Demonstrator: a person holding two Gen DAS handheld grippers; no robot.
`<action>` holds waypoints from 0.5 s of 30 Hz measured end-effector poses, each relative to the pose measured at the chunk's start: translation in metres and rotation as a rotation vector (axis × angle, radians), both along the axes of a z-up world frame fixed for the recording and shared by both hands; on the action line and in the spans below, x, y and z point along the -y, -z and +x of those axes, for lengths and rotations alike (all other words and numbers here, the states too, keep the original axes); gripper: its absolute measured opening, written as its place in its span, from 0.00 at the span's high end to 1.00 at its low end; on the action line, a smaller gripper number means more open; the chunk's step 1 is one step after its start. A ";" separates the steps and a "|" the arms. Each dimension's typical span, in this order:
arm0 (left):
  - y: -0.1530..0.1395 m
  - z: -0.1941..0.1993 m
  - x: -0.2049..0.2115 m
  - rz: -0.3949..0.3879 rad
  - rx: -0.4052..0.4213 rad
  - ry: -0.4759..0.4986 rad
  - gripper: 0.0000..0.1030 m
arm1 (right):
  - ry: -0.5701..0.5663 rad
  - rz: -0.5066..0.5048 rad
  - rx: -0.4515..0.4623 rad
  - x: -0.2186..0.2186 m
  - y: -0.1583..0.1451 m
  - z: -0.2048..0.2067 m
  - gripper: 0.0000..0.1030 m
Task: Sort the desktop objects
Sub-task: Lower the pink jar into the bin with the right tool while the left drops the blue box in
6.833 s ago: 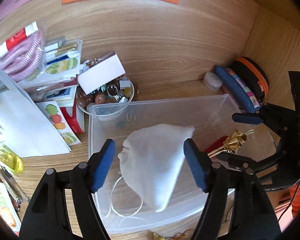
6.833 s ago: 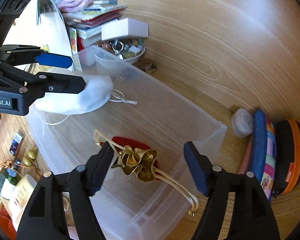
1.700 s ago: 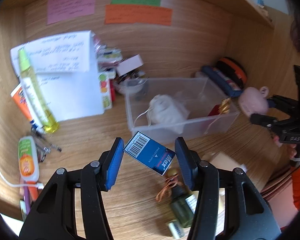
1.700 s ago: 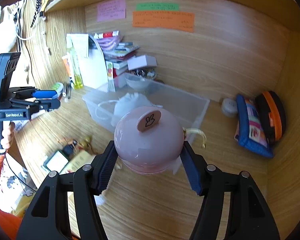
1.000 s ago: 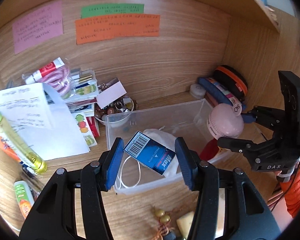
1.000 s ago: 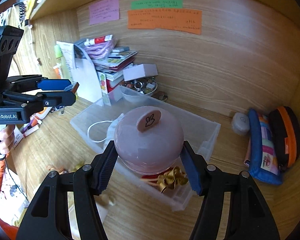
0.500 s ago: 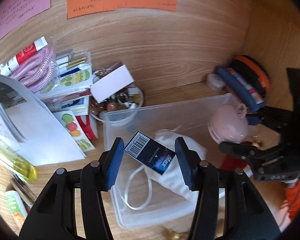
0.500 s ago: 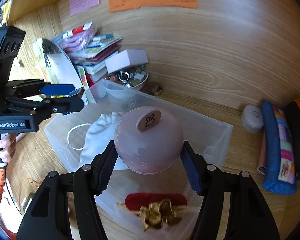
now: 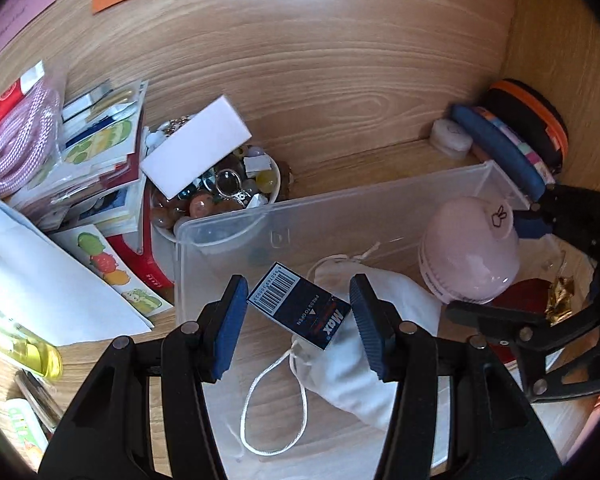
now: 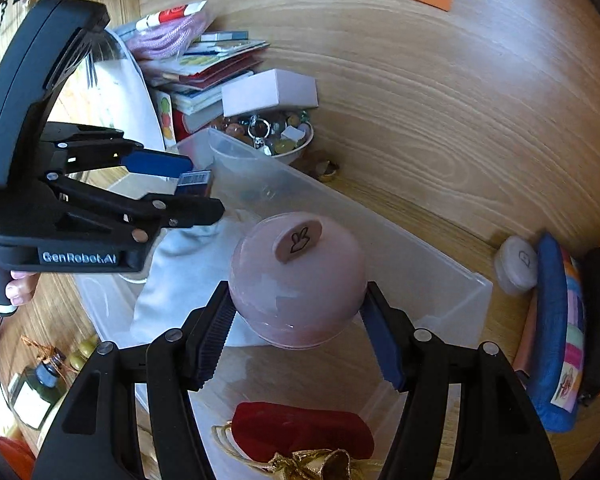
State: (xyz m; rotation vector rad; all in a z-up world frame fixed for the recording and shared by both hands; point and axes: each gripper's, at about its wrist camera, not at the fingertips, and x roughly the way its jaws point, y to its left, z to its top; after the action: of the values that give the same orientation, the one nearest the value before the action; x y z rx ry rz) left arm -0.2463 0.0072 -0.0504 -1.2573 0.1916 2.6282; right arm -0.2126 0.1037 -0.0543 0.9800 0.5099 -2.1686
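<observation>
Both grippers have moved down over the clear box [image 9: 380, 204]. The left gripper [image 9: 298, 312] squeezes the small blue box [image 9: 300, 306]; the right gripper [image 10: 296, 336] squeezes the pink ball [image 10: 296, 284]. Dropped together, they might bump and bounce out.

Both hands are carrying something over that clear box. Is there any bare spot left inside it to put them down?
Yes. The clear bin has bare floor along its back wall, behind the white pouch, and a strip between the pouch and the red pouch. The middle is crowded. Outside, the bead bowl and booklets crowd its left corner.
</observation>
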 end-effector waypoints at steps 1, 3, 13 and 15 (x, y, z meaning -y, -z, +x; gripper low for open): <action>0.001 -0.002 -0.002 -0.005 0.005 -0.002 0.49 | 0.000 0.007 0.001 0.000 0.000 -0.001 0.42; 0.004 -0.004 -0.002 -0.033 0.007 -0.023 0.49 | 0.007 0.027 -0.001 0.000 0.001 -0.004 0.42; 0.008 -0.005 0.003 -0.030 0.015 -0.011 0.49 | -0.001 0.147 0.032 0.010 0.012 -0.010 0.42; 0.010 -0.005 0.003 -0.028 0.021 -0.010 0.49 | 0.004 0.154 0.043 0.009 0.013 -0.011 0.42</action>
State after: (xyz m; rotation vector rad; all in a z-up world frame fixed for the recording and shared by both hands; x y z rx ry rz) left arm -0.2511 0.0037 -0.0604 -1.2981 0.2200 2.6283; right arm -0.2240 0.0942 -0.0674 1.1081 0.6622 -2.1322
